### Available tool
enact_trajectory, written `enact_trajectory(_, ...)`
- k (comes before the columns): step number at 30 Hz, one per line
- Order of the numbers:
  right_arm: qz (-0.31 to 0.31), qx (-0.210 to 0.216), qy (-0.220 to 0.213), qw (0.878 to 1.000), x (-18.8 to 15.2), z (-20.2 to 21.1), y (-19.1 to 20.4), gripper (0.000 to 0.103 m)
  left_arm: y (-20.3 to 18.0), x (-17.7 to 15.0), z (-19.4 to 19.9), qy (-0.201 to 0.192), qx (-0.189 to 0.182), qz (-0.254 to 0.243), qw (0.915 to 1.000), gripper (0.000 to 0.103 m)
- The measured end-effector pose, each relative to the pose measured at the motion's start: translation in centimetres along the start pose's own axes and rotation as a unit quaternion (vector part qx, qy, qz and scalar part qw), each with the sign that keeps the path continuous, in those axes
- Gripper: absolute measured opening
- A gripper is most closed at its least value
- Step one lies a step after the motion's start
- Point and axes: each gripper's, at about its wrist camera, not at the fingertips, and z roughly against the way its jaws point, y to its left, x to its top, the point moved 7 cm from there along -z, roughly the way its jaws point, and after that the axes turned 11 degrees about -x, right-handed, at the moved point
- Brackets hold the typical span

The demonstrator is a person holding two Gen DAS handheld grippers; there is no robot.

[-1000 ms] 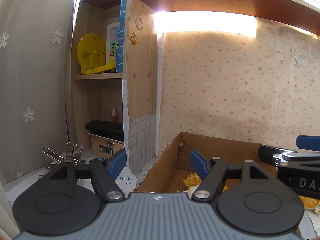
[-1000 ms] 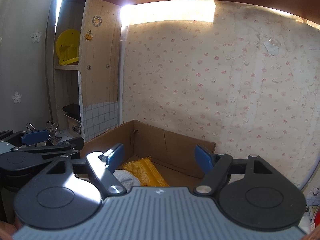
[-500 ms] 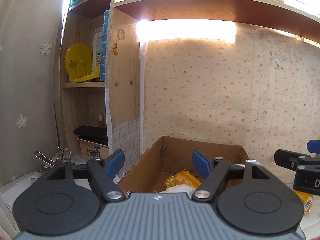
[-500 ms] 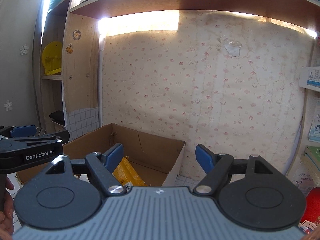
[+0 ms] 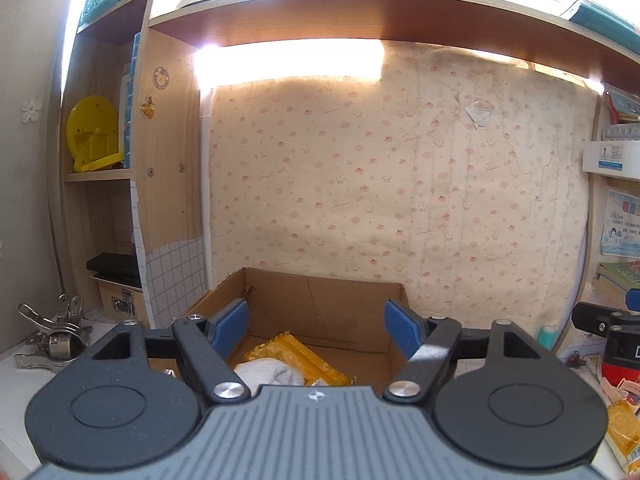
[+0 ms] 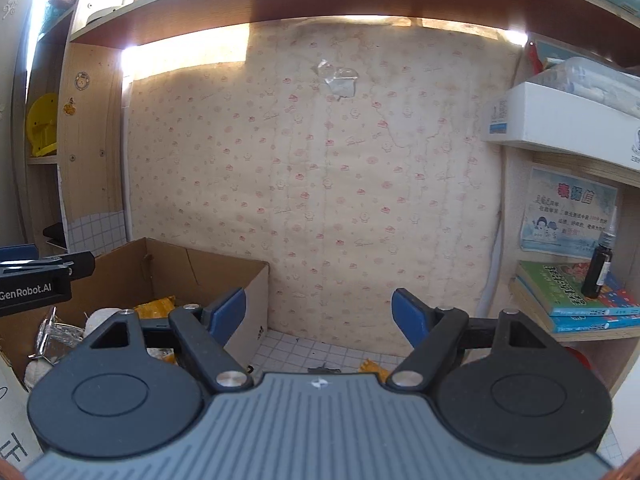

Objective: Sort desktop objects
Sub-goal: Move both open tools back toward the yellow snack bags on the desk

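Observation:
An open cardboard box (image 5: 320, 300) stands against the wallpapered back wall; it also shows in the right wrist view (image 6: 168, 272). Inside lie a yellow packet (image 5: 298, 354) and a white cloth (image 5: 268, 372). My left gripper (image 5: 318, 328) is open and empty, held in front of the box. My right gripper (image 6: 320, 314) is open and empty, to the right of the box over the gridded desk mat (image 6: 320, 354). A small orange scrap (image 6: 370, 366) lies on the mat below it.
A metal clip (image 5: 52, 336) lies at the left by the shelf unit (image 5: 104, 168). A yellow packet (image 5: 622, 428) and a red object (image 5: 618, 368) are at the right. Books (image 6: 576, 300) with a dark dropper bottle (image 6: 598, 272) fill the right shelf.
Both grippers have drawn back and swung to the right. The box now sits centred before the left gripper and to the left of the right gripper. Both stay open and empty.

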Motion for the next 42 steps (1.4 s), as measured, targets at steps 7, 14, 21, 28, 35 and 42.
enact_trajectory(7,-0.027,-0.061,0.026,0.997,-2.9,-0.3,-7.2,0.079,-3.6,-0.7,-0.7,0.008,-0.032,-0.012,0.9994,0.078)
enact_trajectory(14,-0.04,-0.091,0.045,0.994,-5.4,-0.5,-11.6,0.079,-6.3,-1.3,-1.5,0.017,-0.054,-0.024,0.9981,0.078)
enact_trajectory(21,-0.052,-0.11,0.067,0.99,-7.5,-1.0,-14.7,0.08,-8.3,-1.9,-2.5,0.027,-0.072,-0.028,0.9966,0.078)
enact_trajectory(28,-0.037,-0.115,0.098,0.988,-10.3,-1.5,-15.2,0.085,-10.6,-3.0,-3.6,0.042,-0.092,-0.038,0.9941,0.078)
enact_trajectory(35,-0.028,-0.114,0.117,0.986,-12.2,-1.2,-15.2,0.086,-13.6,-4.9,-5.2,0.068,-0.12,-0.045,0.9895,0.079)
enact_trajectory(42,-0.016,-0.103,0.129,0.986,-13.1,-1.5,-14.8,0.087,-17.1,-6.3,-7.6,0.084,-0.144,-0.043,0.985,0.079)
